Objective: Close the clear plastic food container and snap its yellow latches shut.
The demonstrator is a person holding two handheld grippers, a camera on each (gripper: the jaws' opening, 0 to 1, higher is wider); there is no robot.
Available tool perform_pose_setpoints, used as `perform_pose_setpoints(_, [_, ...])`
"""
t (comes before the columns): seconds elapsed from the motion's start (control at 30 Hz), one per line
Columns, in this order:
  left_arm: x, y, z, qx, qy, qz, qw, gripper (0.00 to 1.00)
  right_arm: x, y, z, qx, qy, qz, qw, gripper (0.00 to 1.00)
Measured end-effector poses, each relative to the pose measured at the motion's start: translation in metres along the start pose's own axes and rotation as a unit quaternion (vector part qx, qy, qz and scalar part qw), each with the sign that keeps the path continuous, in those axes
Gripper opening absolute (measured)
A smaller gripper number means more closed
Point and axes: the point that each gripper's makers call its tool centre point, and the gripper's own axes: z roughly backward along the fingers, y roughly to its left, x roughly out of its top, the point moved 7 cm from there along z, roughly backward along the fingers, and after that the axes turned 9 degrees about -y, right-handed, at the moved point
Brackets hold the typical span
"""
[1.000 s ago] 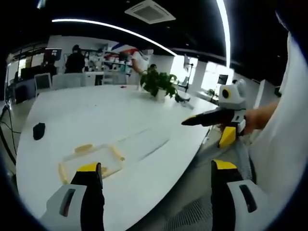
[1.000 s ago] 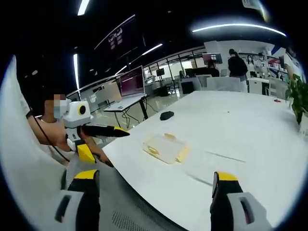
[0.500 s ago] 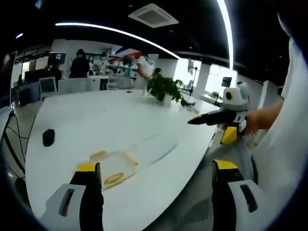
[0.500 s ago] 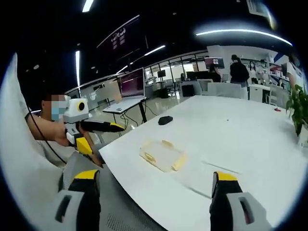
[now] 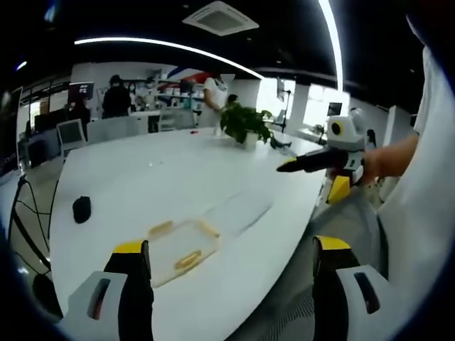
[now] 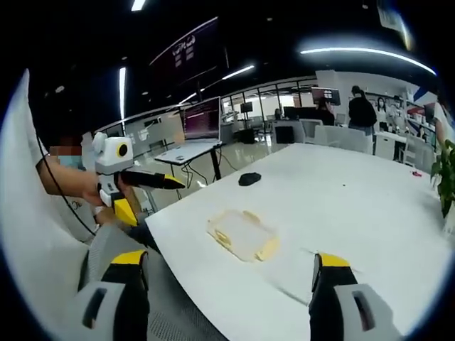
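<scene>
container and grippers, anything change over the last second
Nothing was grasped or released. Both views shifted, so the cameras moved. The clear container lies on the white table as before, untouched. The left gripper and right gripper stay open, short of the table.

The clear plastic food container [image 5: 181, 249] [image 6: 242, 234] with yellow latches [image 5: 187, 260] lies flat on the white table [image 5: 142, 185].

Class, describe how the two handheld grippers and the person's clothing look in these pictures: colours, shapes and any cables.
Each gripper has two grey jaws with black inner faces and yellow tips. Seen from the other side, the right gripper and left gripper have a white body, a yellow handle and long black jaws; the left gripper's tip is yellow. A thin black cable runs by the left one. The person wears a white garment.
</scene>
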Motion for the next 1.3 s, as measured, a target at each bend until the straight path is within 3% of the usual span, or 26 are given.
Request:
perform_pose_setpoints(0.6, [-0.003, 0.034, -0.004, -0.018, 0.051, -0.055, 0.9970, 0.90, 0.008, -0.013, -0.019, 0.014, 0.021, 0.018, 0.9995, 0.95])
perform_pose_setpoints(0.9, [0.002, 0.054, -0.007, -0.033, 0.058, -0.073, 0.9951, 0.89, 0.016, -0.018, -0.034, 0.024, 0.034, 0.036, 0.9985, 0.94])
perform_pose_setpoints(1.0, [0.002, 0.062, -0.008, -0.036, 0.059, -0.075, 0.9948, 0.89, 0.016, -0.019, -0.042, 0.030, 0.047, 0.063, 0.9965, 0.94])
perform_pose_setpoints(1.3, [-0.002, 0.076, -0.012, -0.066, 0.089, -0.094, 0.9894, 0.88, 0.022, -0.029, -0.057, 0.036, 0.055, 0.082, 0.9944, 0.94])
